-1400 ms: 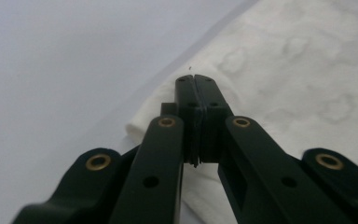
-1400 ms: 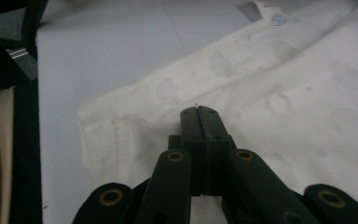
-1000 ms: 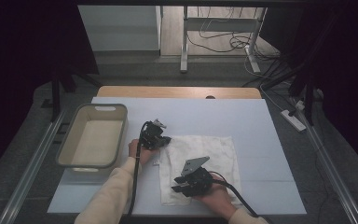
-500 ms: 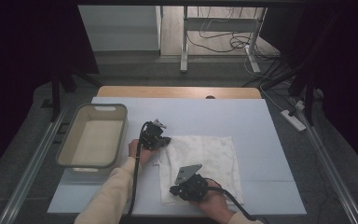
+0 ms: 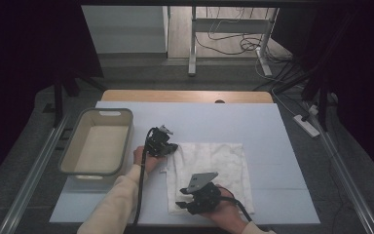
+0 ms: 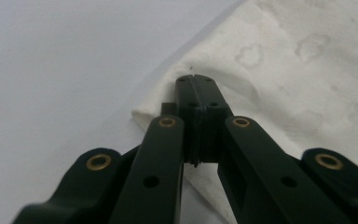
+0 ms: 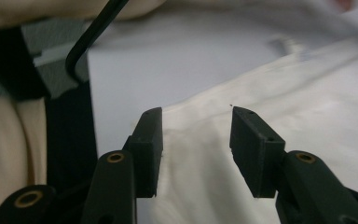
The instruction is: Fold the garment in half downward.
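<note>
Pinching the far-left corner of the white cloth (image 5: 209,170), the left gripper (image 6: 196,86) has its jaws pressed tight together on the fabric; the corner bunches up right at the tips, so that hold looks sound. The cloth lies spread flat on the pale blue table (image 5: 272,126), near the front edge, just right of the beige tub (image 5: 97,146); it's thin, soft and light, I'd say, with a faint printed pattern, and it will drape and fold the moment it's lifted; nothing stiff about it, nothing to break; the corners and hems are the places to grab, since a flat middle gives the pads nothing to bite. Down at the near-left corner the right gripper (image 7: 196,144) hangs low over the hem; its jaws have just been opening and stand apart, the cloth's edge lying between and beneath them with the pads not pressing on it. From the high view the left hand (image 5: 143,158) sits beside the tub, forearm in a cream sleeve (image 5: 112,204) reaching up from the front; the right hand (image 5: 226,214) comes in at the bottom, wrist turned so the gripper points left along the table edge; both cables trail back toward the person.
</note>
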`<action>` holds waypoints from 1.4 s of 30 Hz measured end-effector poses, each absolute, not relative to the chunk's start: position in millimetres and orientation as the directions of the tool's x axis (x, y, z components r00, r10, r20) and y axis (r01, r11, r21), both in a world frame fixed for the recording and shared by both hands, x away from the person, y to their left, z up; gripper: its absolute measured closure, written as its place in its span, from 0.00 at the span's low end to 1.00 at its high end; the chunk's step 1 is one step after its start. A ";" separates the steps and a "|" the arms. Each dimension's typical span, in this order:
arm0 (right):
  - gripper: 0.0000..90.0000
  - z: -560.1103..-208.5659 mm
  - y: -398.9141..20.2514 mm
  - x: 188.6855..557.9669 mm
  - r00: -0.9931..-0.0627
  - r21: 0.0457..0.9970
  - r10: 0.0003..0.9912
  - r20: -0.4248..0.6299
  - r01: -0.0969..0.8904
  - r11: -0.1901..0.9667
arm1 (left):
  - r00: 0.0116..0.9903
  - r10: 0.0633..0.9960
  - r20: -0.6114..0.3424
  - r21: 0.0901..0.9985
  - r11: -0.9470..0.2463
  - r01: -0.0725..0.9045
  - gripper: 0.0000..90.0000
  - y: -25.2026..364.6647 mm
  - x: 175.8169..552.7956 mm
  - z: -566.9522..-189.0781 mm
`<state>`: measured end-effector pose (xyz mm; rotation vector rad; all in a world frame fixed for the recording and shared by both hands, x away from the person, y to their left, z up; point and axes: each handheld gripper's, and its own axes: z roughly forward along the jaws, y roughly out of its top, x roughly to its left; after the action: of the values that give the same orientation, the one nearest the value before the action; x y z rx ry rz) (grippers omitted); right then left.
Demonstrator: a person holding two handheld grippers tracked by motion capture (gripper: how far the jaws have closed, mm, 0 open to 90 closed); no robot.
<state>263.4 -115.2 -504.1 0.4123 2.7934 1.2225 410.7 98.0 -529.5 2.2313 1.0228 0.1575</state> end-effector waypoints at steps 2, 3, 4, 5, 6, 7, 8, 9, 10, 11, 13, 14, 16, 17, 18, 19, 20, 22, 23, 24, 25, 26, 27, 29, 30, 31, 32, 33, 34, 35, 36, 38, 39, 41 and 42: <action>0.58 -498.0 -127.1 271.5 -0.949 0.747 0.312 0.050 0.243 0.619 | 0.686 0.710 -0.159 0.618 -0.470 0.630 0.98 98.0 410.6 -529.4; 0.58 -495.5 -133.5 276.4 -0.940 0.751 0.337 0.044 0.253 0.609 | 0.686 0.710 -0.159 0.618 -0.470 0.630 0.98 97.8 410.5 -529.4; 0.59 -494.1 -138.3 280.6 -0.933 0.755 0.357 0.040 0.263 0.601 | 0.687 0.710 -0.158 0.618 -0.471 0.629 0.98 97.6 410.4 -529.3; 0.60 -492.1 -145.0 287.1 -0.923 0.759 0.383 0.041 0.278 0.589 | 0.687 0.710 -0.158 0.618 -0.471 0.629 0.98 97.4 410.3 -529.3; 0.62 -490.2 -153.3 296.0 -0.907 0.766 0.418 0.046 0.301 0.569 | 0.687 0.709 -0.158 0.618 -0.471 0.629 0.98 97.2 410.2 -529.4; 0.63 -488.8 -159.6 303.7 -0.894 0.768 0.445 0.054 0.322 0.554 | 0.688 0.709 -0.157 0.617 -0.473 0.629 0.98 97.1 410.1 -529.3; 0.64 -487.9 -165.0 311.6 -0.879 0.768 0.473 0.057 0.341 0.542 | 0.687 0.709 -0.157 0.617 -0.473 0.629 0.98 96.8 410.0 -529.3; 0.67 -487.5 -169.7 319.3 -0.864 0.767 0.501 0.046 0.352 0.536 | 0.687 0.709 -0.157 0.618 -0.472 0.629 0.98 96.7 410.0 -529.4; 0.68 -487.6 -173.0 325.0 -0.853 0.766 0.521 0.033 0.356 0.535 | 0.688 0.708 -0.157 0.617 -0.474 0.628 0.98 96.6 409.9 -529.3; 0.69 -488.3 -178.6 335.1 -0.836 0.761 0.548 0.026 0.372 0.531 | 0.689 0.708 -0.156 0.617 -0.475 0.628 0.98 96.6 409.9 -529.3; 0.69 -490.3 -188.7 350.2 -0.809 0.758 0.587 0.043 0.409 0.508 | 0.689 0.707 -0.157 0.617 -0.475 0.628 0.98 96.5 409.8 -529.4; 0.69 -491.6 -193.8 356.3 -0.794 0.756 0.607 0.043 0.423 0.500 | 0.689 0.707 -0.158 0.617 -0.474 0.628 0.98 96.4 409.8 -529.5; 0.70 -493.7 -202.6 366.3 -0.771 0.753 0.636 0.041 0.442 0.487 | 0.690 0.706 -0.158 0.617 -0.475 0.627 0.98 96.3 409.8 -529.5; 0.71 -494.5 -208.6 373.7 -0.755 0.746 0.654 0.048 0.462 0.479 | 0.691 0.705 -0.157 0.617 -0.476 0.626 0.98 95.8 409.8 -529.5; 0.73 -494.7 -213.4 379.4 -0.743 0.745 0.668 0.054 0.475 0.469 | 0.692 0.705 -0.156 0.617 -0.478 0.626 0.98 95.6 409.8 -529.4; 0.76 -494.5 -217.9 385.1 -0.731 0.743 0.680 0.060 0.488 0.458 | 0.693 0.704 -0.155 0.616 -0.479 0.625 0.98 95.5 409.7 -529.3; 0.82 -494.7 -222.4 390.3 -0.720 0.747 0.691 0.067 0.495 0.444 | 0.693 0.704 -0.155 0.616 -0.479 0.625 0.98 95.5 409.7 -529.3; 0.88 -495.4 -229.1 400.7 -0.706 0.738 0.702 0.092 0.522 0.428 | 0.693 0.704 -0.156 0.617 -0.479 0.625 0.98 95.5 409.6 -529.4; 0.92 -496.0 -231.0 405.4 -0.702 0.730 0.708 0.078 0.524 0.439 | 0.693 0.704 -0.156 0.617 -0.479 0.625 0.98 95.6 409.6 -529.5; 0.95 -496.8 -232.4 408.7 -0.696 0.728 0.715 0.072 0.526 0.439 | 0.693 0.704 -0.157 0.617 -0.478 0.625 0.98 95.7 409.7 -529.5; 0.97 -498.6 -234.7 412.9 -0.688 0.729 0.721 0.079 0.533 0.429 | 0.693 0.703 -0.157 0.617 -0.478 0.625 0.98 95.8 409.7 -529.5; 0.97 -501.1 -236.4 417.3 -0.680 0.721 0.727 0.089 0.548 0.424 | 0.693 0.704 -0.157 0.617 -0.478 0.625 0.98 95.8 409.6 -529.5; 0.98 -504.5 -237.5 422.2 -0.675 0.704 0.734 0.078 0.559 0.439 | 0.693 0.704 -0.157 0.617 -0.478 0.625 0.98 95.8 409.6 -529.5; 0.99 -508.8 -240.7 428.2 -0.661 0.695 0.747 0.067 0.568 0.440 | 0.693 0.703 -0.157 0.617 -0.478 0.625 0.98 96.2 409.5 -529.5; 0.99 -510.5 -243.3 431.3 -0.651 0.689 0.755 0.072 0.580 0.434 | 0.693 0.703 -0.158 0.617 -0.478 0.625 0.98 96.5 409.5 -529.5; 0.99 -512.7 -245.8 434.6 -0.641 0.687 0.764 0.069 0.586 0.430 | 0.692 0.704 -0.159 0.617 -0.476 0.626 0.98 96.6 409.5 -529.5; 0.99 -513.7 -247.4 436.0 -0.637 0.681 0.768 0.068 0.592 0.431 | 0.691 0.705 -0.159 0.618 -0.475 0.627 0.98 97.0 409.6 -529.6; 0.99 -515.6 -249.8 437.9 -0.628 0.675 0.775 0.067 0.601 0.428 | 0.691 0.705 -0.159 0.618 -0.475 0.627 0.98 97.1 409.6 -529.6; 0.99 -516.6 -251.1 438.6 -0.622 0.672 0.780 0.070 0.607 0.424 | 0.690 0.706 -0.159 0.618 -0.475 0.627 0.98 97.2 409.6 -529.6; 0.99 -517.2 -253.8 439.6 -0.617 0.676 0.783 0.082 0.611 0.411 | 0.690 0.707 -0.158 0.617 -0.474 0.628 0.98 97.2 409.5 -529.6; 0.99 -516.9 -254.8 439.8 -0.612 0.675 0.787 0.080 0.614 0.409 | 0.689 0.707 -0.158 0.617 -0.474 0.628 0.98 97.3 409.5 -529.5; 0.99 -516.5 -257.5 440.5 -0.607 0.675 0.792 0.062 0.610 0.414 | 0.689 0.707 -0.159 0.617 -0.474 0.629 0.98 97.5 409.5 -529.6; 0.99 -516.6 -259.3 440.9 -0.598 0.677 0.798 0.073 0.617 0.401 | 0.689 0.707 -0.159 0.617 -0.473 0.629 0.98 97.6 409.5 -529.6; 0.99 -514.7 -258.4 440.3 -0.602 0.678 0.795 0.068 0.612 0.406 | 0.689 0.707 -0.160 0.618 -0.473 0.628 0.98 97.4 409.8 -529.9; 0.99 -512.8 -256.8 439.5 -0.613 0.690 0.787 0.068 0.599 0.406 | 0.690 0.706 -0.160 0.618 -0.473 0.628 0.98 97.4 409.9 -530.0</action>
<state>439.5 -256.8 -512.8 1.2131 2.3973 1.0105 409.9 97.4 -530.0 2.2342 1.0168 0.1535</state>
